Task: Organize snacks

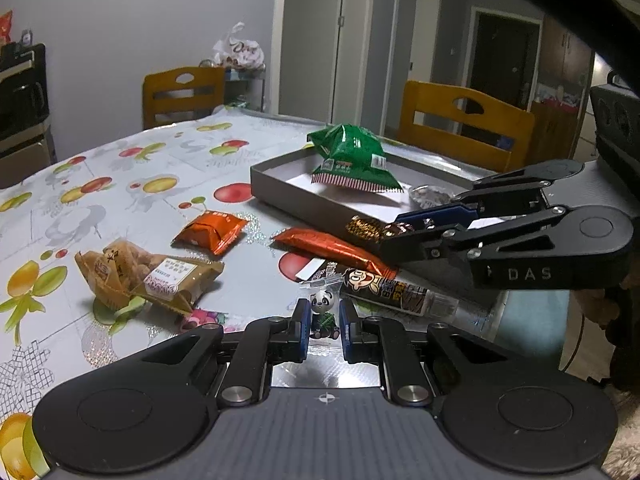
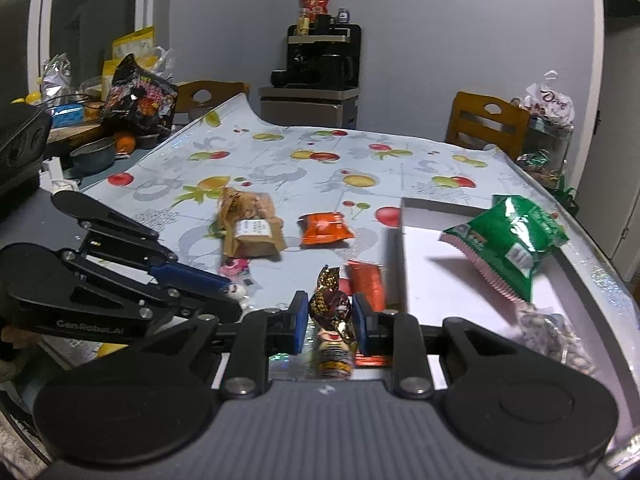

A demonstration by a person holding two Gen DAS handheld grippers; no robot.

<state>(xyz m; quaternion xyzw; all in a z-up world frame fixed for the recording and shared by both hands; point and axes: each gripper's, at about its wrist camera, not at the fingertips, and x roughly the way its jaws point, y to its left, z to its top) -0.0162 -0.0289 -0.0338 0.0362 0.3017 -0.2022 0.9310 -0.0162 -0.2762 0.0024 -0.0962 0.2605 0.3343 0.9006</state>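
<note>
Your left claw sits at the lower centre of the left wrist view, its blue pads closed on a small clear packet printed with a panda. The packet stands upright between the pads, just above the bench, which carries a fruit-print cover.

Your right claw occupies the lower centre of the right wrist view. Its pads are closed on a brown-and-gold wrapped candy, which runs lengthwise between them with its twisted end pointing up. In the left wrist view the same claw enters from the right edge, with the candy at its tip just beside the near wall of the grey tray.

The tray lies in the centre right of the left wrist view. Inside it a green snack bag rests tilted, and a clear crinkled packet lies near the tray's right corner.

On the bench outside the tray:
- A long orange bar lies just in front of the tray wall.
- A dark printed tube snack lies just beside the bar, lower in the frame.
- A small orange packet lies left of the bar.
- A tan paper bag of snacks lies at the centre left, apart from the others.
</note>
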